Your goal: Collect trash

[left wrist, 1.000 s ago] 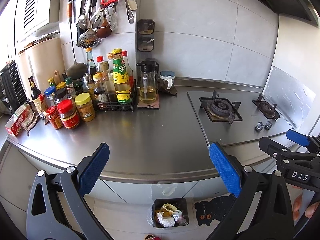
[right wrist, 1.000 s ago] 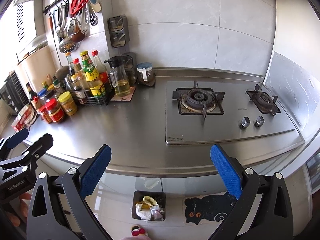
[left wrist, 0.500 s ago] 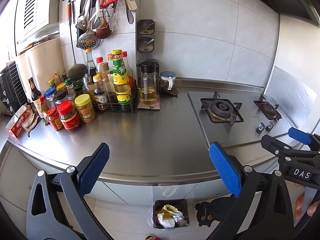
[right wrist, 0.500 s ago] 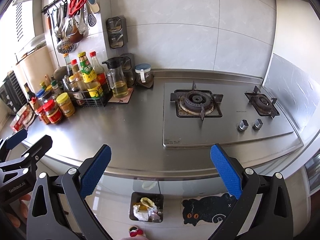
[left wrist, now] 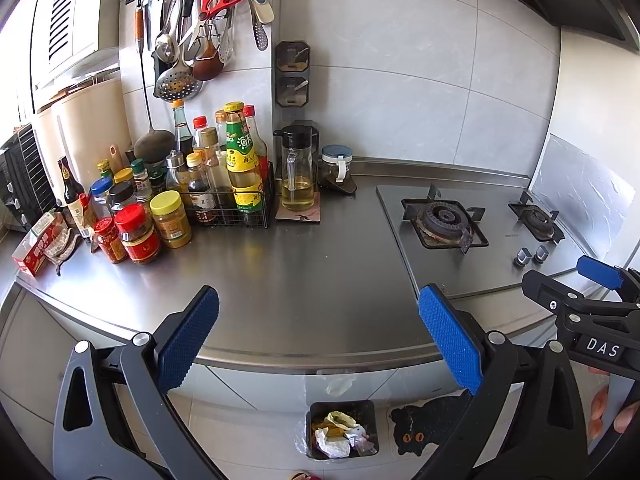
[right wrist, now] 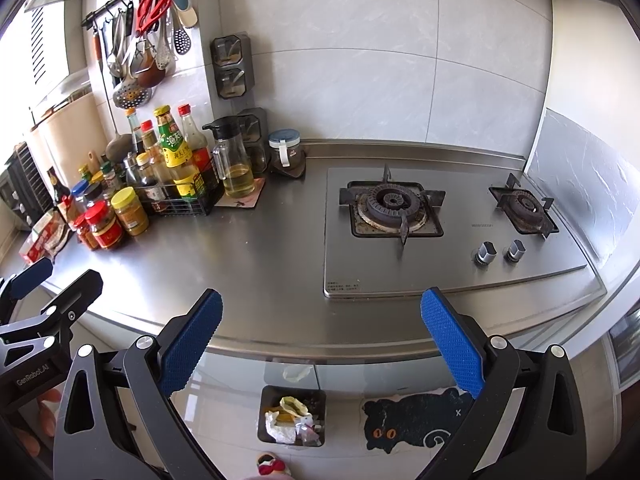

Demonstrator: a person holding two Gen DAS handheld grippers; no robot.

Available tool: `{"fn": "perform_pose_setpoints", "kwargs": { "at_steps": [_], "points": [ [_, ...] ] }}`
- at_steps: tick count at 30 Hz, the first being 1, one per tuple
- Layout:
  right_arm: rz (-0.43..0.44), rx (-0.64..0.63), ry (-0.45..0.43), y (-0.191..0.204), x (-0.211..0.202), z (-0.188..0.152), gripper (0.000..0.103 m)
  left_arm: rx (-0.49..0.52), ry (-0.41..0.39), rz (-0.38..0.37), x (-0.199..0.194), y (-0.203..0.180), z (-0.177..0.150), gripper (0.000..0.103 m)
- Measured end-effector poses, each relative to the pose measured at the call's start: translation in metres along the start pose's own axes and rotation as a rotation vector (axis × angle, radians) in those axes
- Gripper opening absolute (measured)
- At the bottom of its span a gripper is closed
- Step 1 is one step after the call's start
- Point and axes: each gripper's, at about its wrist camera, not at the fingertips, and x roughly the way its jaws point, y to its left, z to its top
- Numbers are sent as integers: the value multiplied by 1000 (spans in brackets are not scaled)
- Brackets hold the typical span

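Observation:
A black trash bin (left wrist: 342,430) stands on the floor below the steel counter's front edge, holding crumpled paper and wrappers; it also shows in the right wrist view (right wrist: 291,416). My left gripper (left wrist: 318,340) is open and empty, held above the counter edge. My right gripper (right wrist: 320,340) is open and empty at the same height. Each gripper shows at the side of the other's view: the right one (left wrist: 592,292) and the left one (right wrist: 48,288). No loose trash shows on the steel counter (left wrist: 300,272).
Bottles and jars (left wrist: 160,208) crowd the counter's back left, with an oil jug (left wrist: 297,174) and a lidded jar (left wrist: 337,162) beside them. A two-burner gas hob (right wrist: 432,220) fills the right. Utensils hang on a wall rail (left wrist: 200,4). A cat-shaped mat (right wrist: 412,420) lies on the floor.
Both grippers stay open. The views have shifted slightly, the right one drifting a little to the right; nothing on the counter moved.

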Motion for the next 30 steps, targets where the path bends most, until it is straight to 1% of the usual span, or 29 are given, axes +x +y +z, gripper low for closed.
{"fn": "perform_pose_setpoints", "kwargs": {
  "at_steps": [30],
  "points": [
    [-5,13,-8,3,-3,1,100,-9,-4,8,-2,0,1,95]
  ]
}}
